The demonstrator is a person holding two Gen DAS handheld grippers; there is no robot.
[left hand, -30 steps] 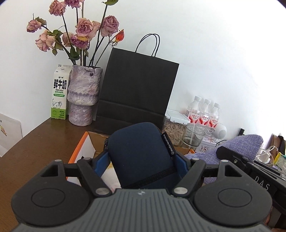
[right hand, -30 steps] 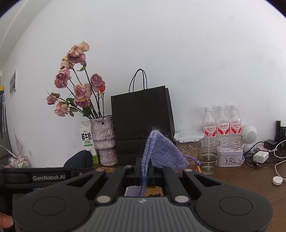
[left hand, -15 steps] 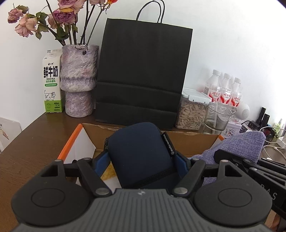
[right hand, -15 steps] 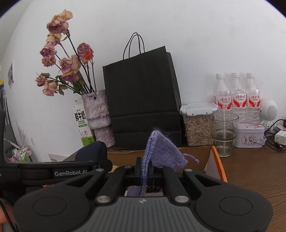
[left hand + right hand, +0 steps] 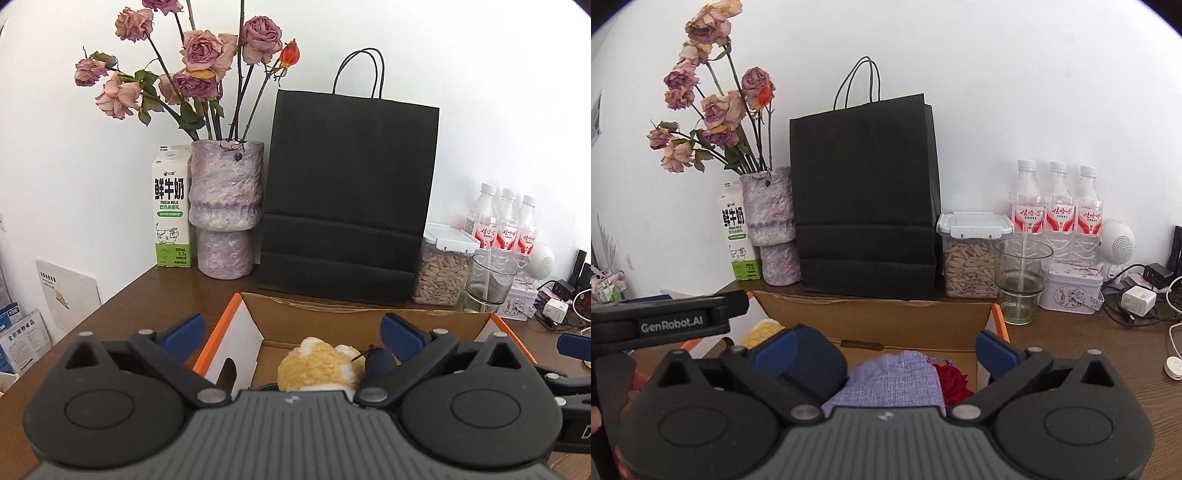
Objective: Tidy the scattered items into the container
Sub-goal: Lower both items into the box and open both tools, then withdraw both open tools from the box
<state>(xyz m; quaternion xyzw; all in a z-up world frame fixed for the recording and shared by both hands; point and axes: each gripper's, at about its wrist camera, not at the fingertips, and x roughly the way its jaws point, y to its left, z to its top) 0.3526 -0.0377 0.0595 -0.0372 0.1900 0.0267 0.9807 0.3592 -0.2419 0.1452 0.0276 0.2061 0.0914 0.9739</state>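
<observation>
**Cardboard box takes two soft items**

Brown cardboard box with orange edges [image 5: 871,317] stands on the dark wooden table [image 5: 1089,354]. Both jaws are opening wide, nothing between them. Under the right gripper [image 5: 884,345] the lilac woven pouch [image 5: 897,380] lies inside beside the navy padded case [image 5: 812,365]. The left gripper [image 5: 291,332] hangs over the yellow fluffy toy [image 5: 319,363], so things drop straight in.

Left gripper [image 5: 291,334]: jaws opening wide, nothing pinched, tilted slightly downward. Right gripper [image 5: 884,347]: jaws opening wide, nothing pinched, same tilt.
</observation>
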